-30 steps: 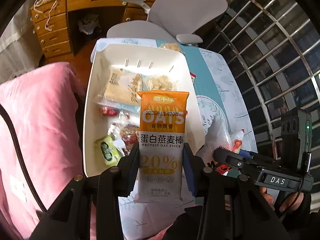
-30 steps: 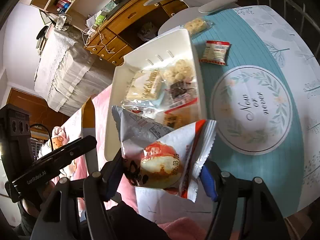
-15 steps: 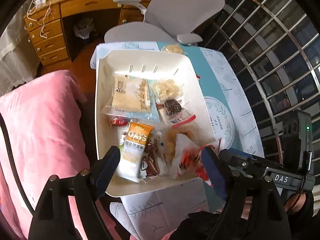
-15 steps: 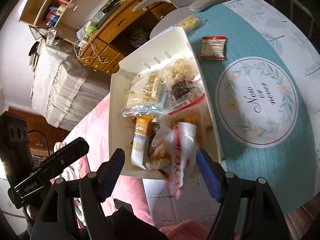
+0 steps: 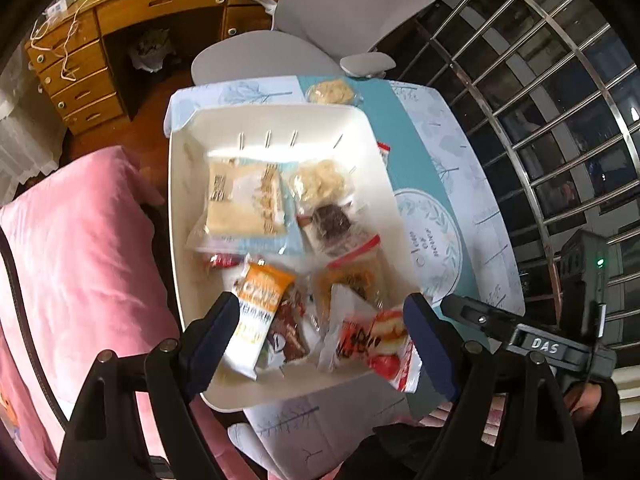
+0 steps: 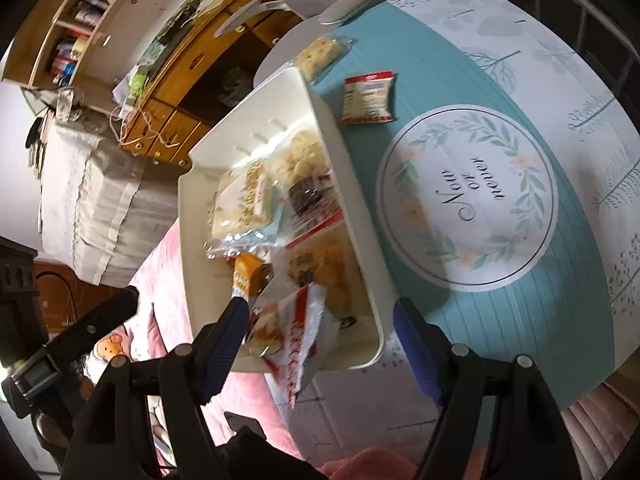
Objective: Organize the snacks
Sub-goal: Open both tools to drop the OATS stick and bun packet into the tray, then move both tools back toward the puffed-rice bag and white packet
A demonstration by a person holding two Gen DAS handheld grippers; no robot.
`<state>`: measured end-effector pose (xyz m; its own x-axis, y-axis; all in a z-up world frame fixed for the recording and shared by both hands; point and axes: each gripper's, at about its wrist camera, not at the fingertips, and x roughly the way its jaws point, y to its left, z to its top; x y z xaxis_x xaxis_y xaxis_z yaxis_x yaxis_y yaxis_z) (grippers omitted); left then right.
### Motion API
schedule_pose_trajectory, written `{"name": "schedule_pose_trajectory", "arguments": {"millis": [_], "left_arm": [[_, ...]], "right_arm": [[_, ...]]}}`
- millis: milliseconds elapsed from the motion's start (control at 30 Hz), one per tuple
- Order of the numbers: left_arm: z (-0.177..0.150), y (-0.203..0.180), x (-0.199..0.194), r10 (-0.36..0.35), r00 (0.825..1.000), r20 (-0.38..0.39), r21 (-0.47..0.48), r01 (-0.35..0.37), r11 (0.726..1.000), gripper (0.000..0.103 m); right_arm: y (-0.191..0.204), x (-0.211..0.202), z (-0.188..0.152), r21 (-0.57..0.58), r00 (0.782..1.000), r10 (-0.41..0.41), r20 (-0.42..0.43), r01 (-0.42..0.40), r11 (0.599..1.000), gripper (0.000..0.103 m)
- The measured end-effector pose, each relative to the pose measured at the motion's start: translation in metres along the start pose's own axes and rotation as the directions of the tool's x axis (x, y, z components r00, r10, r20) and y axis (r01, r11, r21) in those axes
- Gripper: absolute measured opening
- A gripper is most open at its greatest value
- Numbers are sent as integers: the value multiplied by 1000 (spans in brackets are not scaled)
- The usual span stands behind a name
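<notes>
Both claws, left claw point(image 5: 320, 324) and right claw point(image 6: 320, 330), gape empty; the red-white packet point(image 6: 298, 344) below overhangs the white bin's point(image 6: 360, 264) rim and may slide off.

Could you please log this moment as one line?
left claw: open | right claw: open | oat bar in bin | two snacks outside

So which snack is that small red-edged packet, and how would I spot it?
Find the round wreath print on the teal tablecloth. Just beyond it, outside the white bin, lies the small packet. It lies flat on the cloth, white-faced with red borders; the clear-wrapped biscuit farther off has none.
</notes>
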<state>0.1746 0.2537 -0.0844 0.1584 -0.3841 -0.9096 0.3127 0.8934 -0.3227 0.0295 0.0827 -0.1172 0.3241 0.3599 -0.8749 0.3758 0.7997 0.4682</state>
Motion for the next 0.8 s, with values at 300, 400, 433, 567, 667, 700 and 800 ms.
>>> {"name": "schedule_pose_trajectory", "arguments": {"millis": [300, 400, 433, 567, 667, 700, 800], "left_arm": [[50, -16, 0, 47, 999, -7, 14, -47, 999, 83], [70, -21, 5, 61, 998, -9, 22, -61, 998, 83], [80, -24, 8, 72, 997, -8, 28, -72, 997, 83], [112, -32, 21, 97, 995, 1, 50, -97, 994, 84], [138, -35, 31, 115, 993, 13, 58, -116, 992, 84], [147, -36, 35, 121, 993, 17, 61, -121, 991, 84], [176, -39, 49, 118, 993, 31, 67, -120, 991, 85]], "right_arm": [[-29, 11, 33, 82, 1000, 7, -3, -6, 997, 75], [-40, 19, 53, 123, 1000, 3, -6, -2, 992, 75], [-44, 22, 61, 145, 1000, 4, -6, -3, 989, 75], [-62, 37, 90, 242, 1000, 14, -17, -10, 970, 75], [-71, 49, 112, 300, 999, 24, -25, -16, 954, 75], [-74, 54, 120, 322, 999, 28, -30, -17, 947, 75], [-79, 70, 141, 387, 998, 21, -63, 5, 922, 75]]}}
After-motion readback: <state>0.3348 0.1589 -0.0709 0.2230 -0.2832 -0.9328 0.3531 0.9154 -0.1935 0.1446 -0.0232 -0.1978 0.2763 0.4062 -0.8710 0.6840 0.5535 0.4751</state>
